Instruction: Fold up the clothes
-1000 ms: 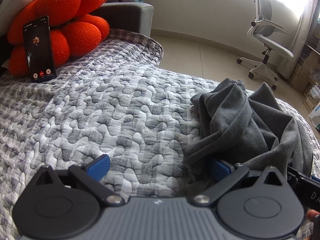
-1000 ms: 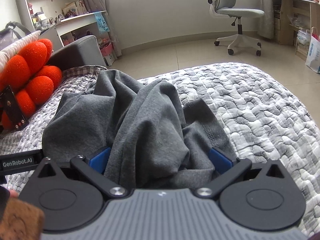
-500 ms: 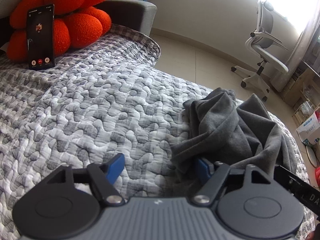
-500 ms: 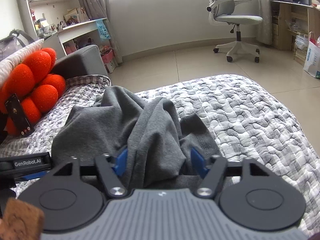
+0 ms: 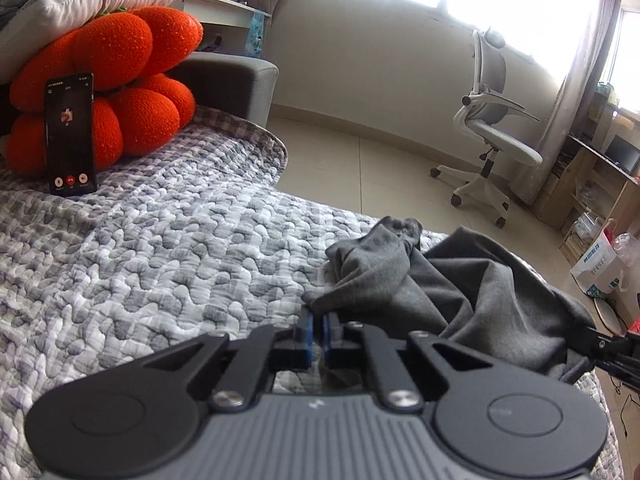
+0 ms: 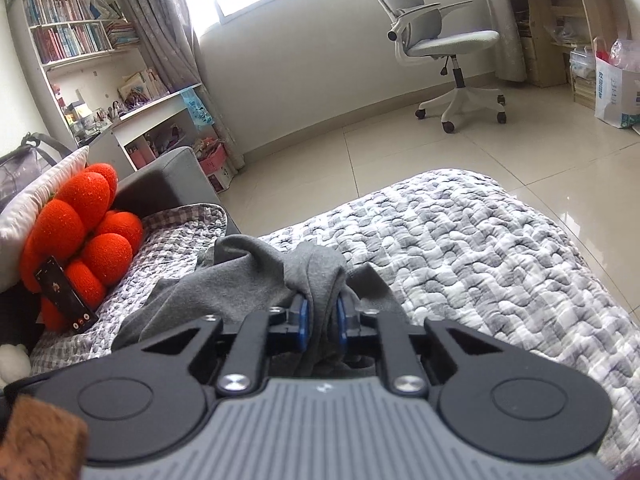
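Grippers, left and right, pinch grey garment edges; quilt open leftward.

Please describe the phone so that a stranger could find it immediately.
Look at the big orange cushion at the head of the quilted bed. The phone stands upright against it, a flat black slab with a lit dark screen and red buttons.

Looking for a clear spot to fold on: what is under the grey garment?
The grey garment lies bunched on the grey-white quilt, both grippers clamped on it. Whatever lies directly beneath the heap is hidden.
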Demonstrator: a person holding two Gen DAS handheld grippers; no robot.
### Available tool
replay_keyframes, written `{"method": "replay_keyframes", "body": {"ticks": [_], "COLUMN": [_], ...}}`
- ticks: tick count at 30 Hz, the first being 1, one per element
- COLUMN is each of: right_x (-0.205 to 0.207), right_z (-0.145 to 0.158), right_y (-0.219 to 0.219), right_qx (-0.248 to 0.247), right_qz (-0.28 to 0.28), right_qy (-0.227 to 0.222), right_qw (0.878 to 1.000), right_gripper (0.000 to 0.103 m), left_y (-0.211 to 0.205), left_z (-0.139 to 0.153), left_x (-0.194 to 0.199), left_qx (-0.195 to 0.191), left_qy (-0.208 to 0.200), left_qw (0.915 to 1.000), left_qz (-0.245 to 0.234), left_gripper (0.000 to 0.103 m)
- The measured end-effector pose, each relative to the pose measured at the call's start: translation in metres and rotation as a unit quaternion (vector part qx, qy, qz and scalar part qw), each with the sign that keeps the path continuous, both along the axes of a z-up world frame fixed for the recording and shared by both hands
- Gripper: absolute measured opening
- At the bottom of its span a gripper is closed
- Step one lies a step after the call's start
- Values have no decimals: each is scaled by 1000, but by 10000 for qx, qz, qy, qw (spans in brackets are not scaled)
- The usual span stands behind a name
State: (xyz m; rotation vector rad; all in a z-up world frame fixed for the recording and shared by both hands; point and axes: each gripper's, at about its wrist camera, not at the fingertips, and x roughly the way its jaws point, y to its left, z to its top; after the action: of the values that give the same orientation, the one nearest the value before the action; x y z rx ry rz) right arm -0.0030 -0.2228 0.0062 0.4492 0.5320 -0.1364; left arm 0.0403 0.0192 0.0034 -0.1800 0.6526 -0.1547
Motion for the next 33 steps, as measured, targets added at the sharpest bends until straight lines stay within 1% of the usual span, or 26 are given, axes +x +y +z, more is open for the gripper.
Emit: {"method": "replay_keyframes", "body": {"ticks": [3, 6, 8, 13, 17, 19, 20, 23, 26, 28, 29, 30, 31, 32, 33], "right_x": [-7, -15, -21, -35, -46, -52, -54, -56, -51, -48, -47, -46, -45, -45, -44], "right_z": [2, 5, 7, 10, 13, 14, 15, 14, 5, 0, 1, 2, 3, 4, 5], "right_y": [-9, -13, -14, -15, -10, -6, -3, 9, 13, 11, 10, 8, 6, 4, 3], "right_qx": [108, 91, 118, 322, 735, 936, 953, 754, 652, 667, 635, 601, 566, 532, 497], "right_qz": [-57, -47, 17, 432, 1019, 1271, 1379, 1612, 1696, 1670, 1614, 1556, 1498, 1439, 1381], "right_qy": [-10, -40, -52, 32, 175, 264, 310, 478, 904, 1062, 1054, 1041, 1027, 1013, 999], "right_qw": [9999, 9999, 9999, 9985, 9919, 9871, 9854, 9829, 9792, 9779, 9792, 9805, 9817, 9830, 9841], "right_gripper": [15, 15, 15, 14, 14, 13, 13, 13, 13, 20, 21, 22, 32, 41, 54], "left_y": [12, 24, 33, 55, 66, 71, 73, 80, 85, 86, 87, 86, 84, 82, 79], "left_z": [7, 12, 15, 21, 26, 25, 24, 23, 14, 8, 5, 4, 3, 3, 3], "left_x": [-3, -4, -4, -4, -6, -5, -5, -4, 0, 4, 6, 8, 10, 12, 14], "left_qx": [-15, 88, 65, 2, 95, 165, 201, 307, 400, 420, 422, 441, 485, 522, 559], "left_qy": [-112, -254, -284, -327, -363, -261, -211, -58, 322, 482, 535, 557, 521, 463, 406], "left_qw": [9998, 9991, 9986, 9971, 9953, 9950, 9948, 9938, 9937, 9937, 9938, 9940, 9945, 9951, 9956], "left_qz": [150, 341, 448, 689, 890, 949, 979, 1067, 995, 917, 878, 830, 767, 701, 635], "left_gripper": [4, 4, 4, 4, 4, 4, 4, 4, 4, 6, 6, 13, 21, 45, 60]}}
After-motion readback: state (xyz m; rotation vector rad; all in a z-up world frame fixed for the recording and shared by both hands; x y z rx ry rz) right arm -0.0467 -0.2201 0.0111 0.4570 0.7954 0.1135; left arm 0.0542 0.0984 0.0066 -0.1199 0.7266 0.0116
